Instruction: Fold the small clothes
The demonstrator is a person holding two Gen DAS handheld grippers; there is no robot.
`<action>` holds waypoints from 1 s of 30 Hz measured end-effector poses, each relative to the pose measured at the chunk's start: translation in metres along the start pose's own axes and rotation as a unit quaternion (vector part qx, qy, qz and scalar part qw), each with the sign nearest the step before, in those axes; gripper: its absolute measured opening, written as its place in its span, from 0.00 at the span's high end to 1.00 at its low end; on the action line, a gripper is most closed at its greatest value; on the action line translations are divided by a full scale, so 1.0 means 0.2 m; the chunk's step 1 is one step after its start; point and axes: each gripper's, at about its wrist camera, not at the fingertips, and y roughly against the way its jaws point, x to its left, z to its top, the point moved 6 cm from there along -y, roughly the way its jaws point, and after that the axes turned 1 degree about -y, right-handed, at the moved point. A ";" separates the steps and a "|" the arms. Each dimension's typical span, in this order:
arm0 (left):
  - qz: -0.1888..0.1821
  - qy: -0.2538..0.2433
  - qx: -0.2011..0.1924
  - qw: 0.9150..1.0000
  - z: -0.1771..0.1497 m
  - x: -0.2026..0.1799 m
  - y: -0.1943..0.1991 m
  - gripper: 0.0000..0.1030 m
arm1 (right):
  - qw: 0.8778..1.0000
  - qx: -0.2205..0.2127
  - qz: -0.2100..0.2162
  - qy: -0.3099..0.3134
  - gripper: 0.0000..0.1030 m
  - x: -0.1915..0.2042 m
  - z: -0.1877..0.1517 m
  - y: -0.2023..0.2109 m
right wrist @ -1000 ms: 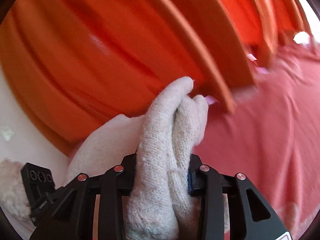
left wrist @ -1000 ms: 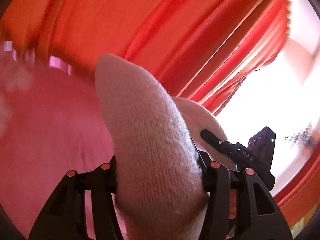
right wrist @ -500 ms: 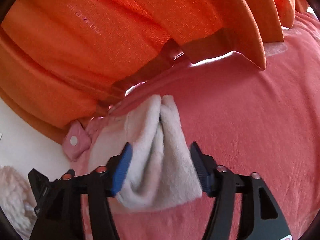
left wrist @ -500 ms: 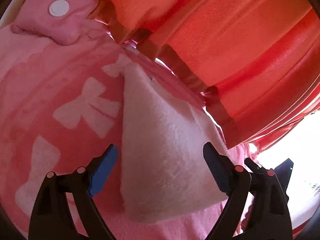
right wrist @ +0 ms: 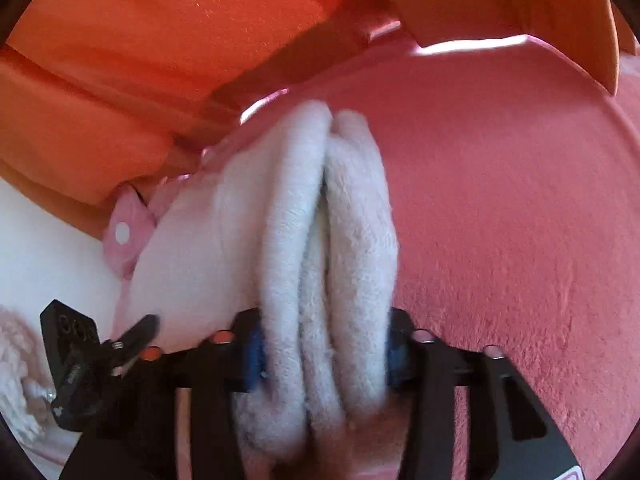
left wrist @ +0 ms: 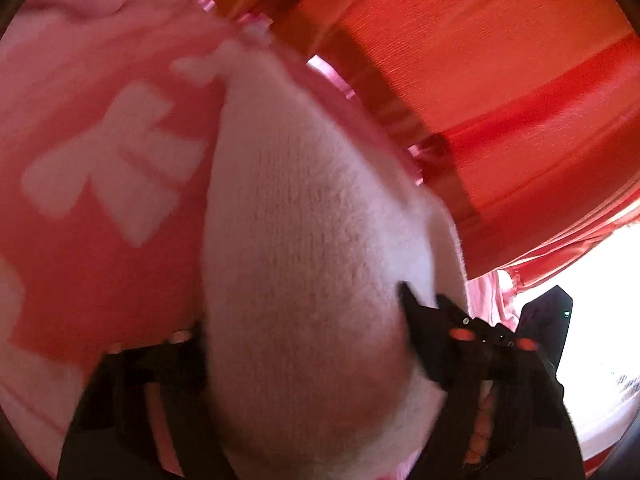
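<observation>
A cream knitted garment fills the middle of the left wrist view, lying over the pink blanket. My left gripper is shut on its near end, the fabric bulging between the jaws. In the right wrist view the same cream garment shows as several bunched folds. My right gripper is shut on these folds, with its blue pads pressed against the cloth. The other gripper's body shows at lower left.
Orange curtains hang close behind the blanket's far edge; they also show in the right wrist view. A small pink item with a white dot lies at the left. A fluffy white cloth lies at far left.
Half a second ago both grippers were open around the garment lying on the blanket. Now both have closed on it again and the fabric bunches up between the jaws.
</observation>
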 end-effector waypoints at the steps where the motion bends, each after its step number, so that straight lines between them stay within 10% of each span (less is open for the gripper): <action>1: -0.008 -0.011 -0.013 1.000 0.02 -0.04 0.03 0.47 | 0.999 -0.023 0.007 0.022 0.72 0.07 0.02 0.08; 7: -0.071 -0.063 -0.080 0.992 0.12 -0.26 0.22 0.47 | 0.991 -0.118 0.027 0.050 0.71 0.16 0.09 0.41; 12: 0.113 -0.104 -0.040 0.987 0.03 -0.10 0.03 0.41 | 0.997 -0.023 -0.063 -0.040 0.65 -0.21 0.02 0.12; 17: 0.109 -0.140 -0.107 0.978 0.05 -0.27 0.27 0.29 | 0.991 -0.097 -0.088 0.038 0.58 -0.03 0.04 0.41; 24: 0.166 -0.150 -0.083 0.971 -0.08 -0.29 0.22 0.24 | 0.997 0.063 -0.052 0.016 0.51 -0.07 -0.12 0.12; 26: 0.174 -0.147 -0.067 0.971 -0.11 -0.28 0.17 0.24 | 0.996 0.035 -0.066 0.040 0.74 -0.03 -0.07 0.11; 30: 0.199 -0.168 -0.060 0.964 -0.14 -0.27 0.16 0.24 | 0.988 -0.102 -0.041 0.108 0.86 0.18 0.10 0.41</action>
